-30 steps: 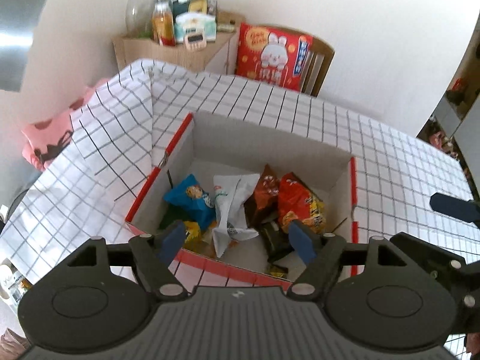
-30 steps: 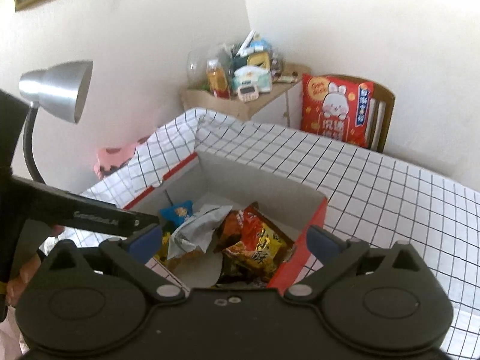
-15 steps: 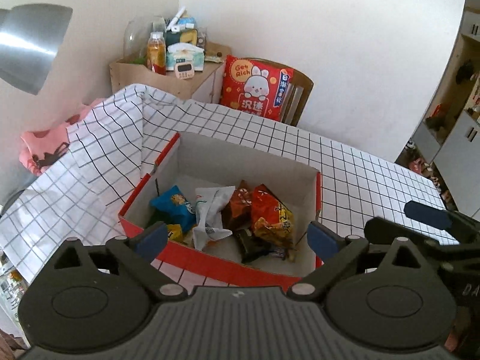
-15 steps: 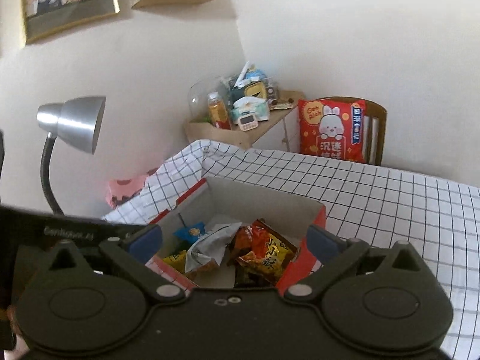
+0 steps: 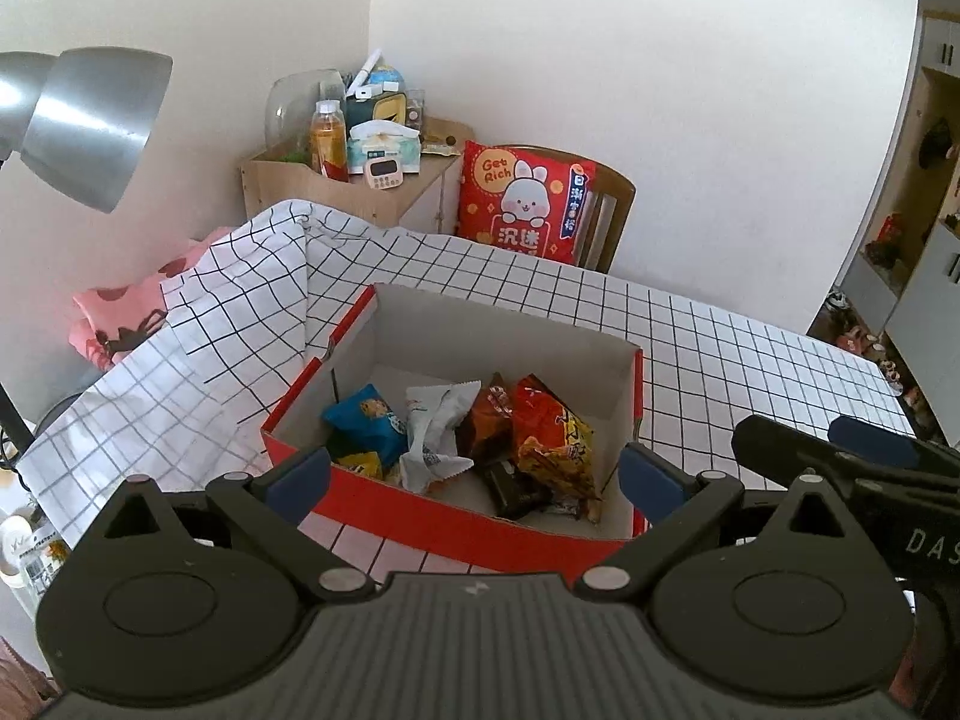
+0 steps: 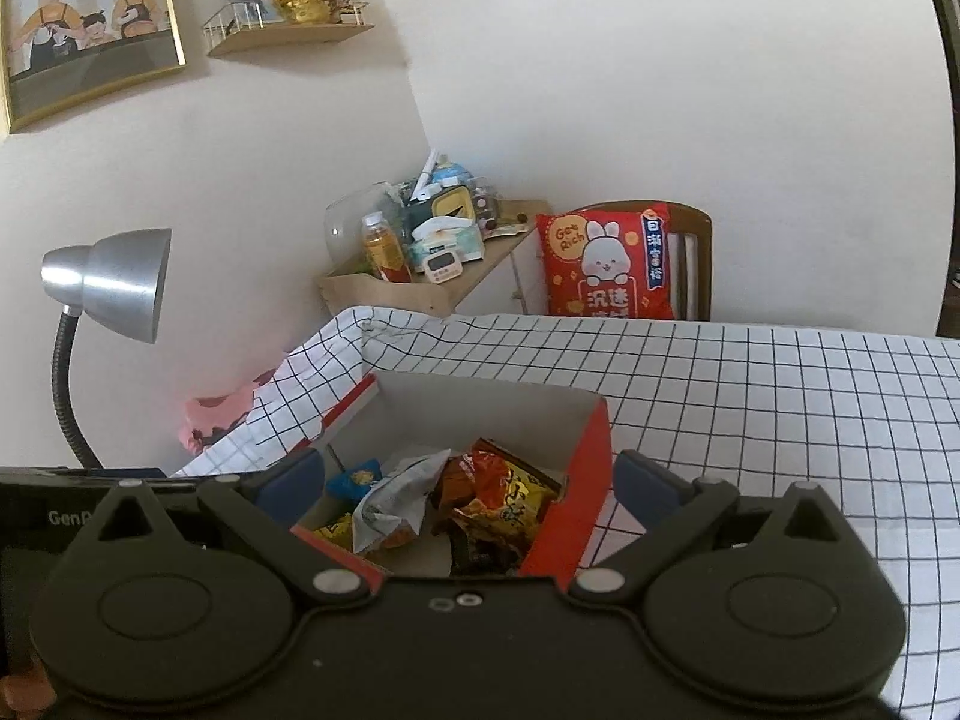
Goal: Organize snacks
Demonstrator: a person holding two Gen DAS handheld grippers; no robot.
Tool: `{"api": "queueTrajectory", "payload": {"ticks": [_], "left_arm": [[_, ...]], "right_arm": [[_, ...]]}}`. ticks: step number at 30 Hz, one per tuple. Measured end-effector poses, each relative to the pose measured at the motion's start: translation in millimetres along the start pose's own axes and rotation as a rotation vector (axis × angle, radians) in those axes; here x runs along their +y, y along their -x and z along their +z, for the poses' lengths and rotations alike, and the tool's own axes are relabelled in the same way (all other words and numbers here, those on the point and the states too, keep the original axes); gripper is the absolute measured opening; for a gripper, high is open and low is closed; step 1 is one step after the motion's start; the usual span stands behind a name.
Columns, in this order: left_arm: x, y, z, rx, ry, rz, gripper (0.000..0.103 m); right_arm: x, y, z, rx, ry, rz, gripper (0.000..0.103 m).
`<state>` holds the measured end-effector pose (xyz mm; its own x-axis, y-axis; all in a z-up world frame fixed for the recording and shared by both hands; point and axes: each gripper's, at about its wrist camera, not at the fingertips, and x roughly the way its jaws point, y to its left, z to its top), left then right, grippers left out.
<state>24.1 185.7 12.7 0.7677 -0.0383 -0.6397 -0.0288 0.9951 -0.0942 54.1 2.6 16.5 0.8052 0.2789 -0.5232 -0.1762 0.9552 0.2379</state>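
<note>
The left gripper's point(image 5: 474, 477) fingers point(image 5: 298, 472) stand as far apart as they go, having just been opening, and nothing lies between them. The right gripper's point(image 6: 468, 480) fingers point(image 6: 641, 482) are spread wide too, holding nothing. Both hang just short of the red box point(image 5: 456, 525), tilted down toward its near wall.

Inside the box the snacks sit in a loose heap: a blue packet point(image 5: 365, 423) on the left, a crumpled white packet point(image 5: 433, 435) beside it, a brown packet point(image 5: 487, 429) next, and an orange packet point(image 5: 555, 438) on the right, with a dark wrapper point(image 5: 510, 486) low in front. All are in the box, and the checked cloth on the worktop point(image 5: 750, 360) around it looks bare.

To my eye the job is close to finished, with both grippers off the goods. If any tidying remains, I would come in from above, not over the near wall, and pinch one packet by a crimped edge; these bags are slippery and crush easily. The white packet leans on its neighbours, so lifting it could drag the blue one.
</note>
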Motion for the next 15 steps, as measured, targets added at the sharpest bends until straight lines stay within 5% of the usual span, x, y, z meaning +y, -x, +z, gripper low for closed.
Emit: {"api": "queueTrajectory", "payload": {"ticks": [15], "left_arm": [[5.4, 8.0, -5.5, -0.015, 0.032, 0.018, 0.103]], "right_arm": [[9.7, 19.4, -7.3, -0.067, 0.005, -0.079, 0.103]]}}
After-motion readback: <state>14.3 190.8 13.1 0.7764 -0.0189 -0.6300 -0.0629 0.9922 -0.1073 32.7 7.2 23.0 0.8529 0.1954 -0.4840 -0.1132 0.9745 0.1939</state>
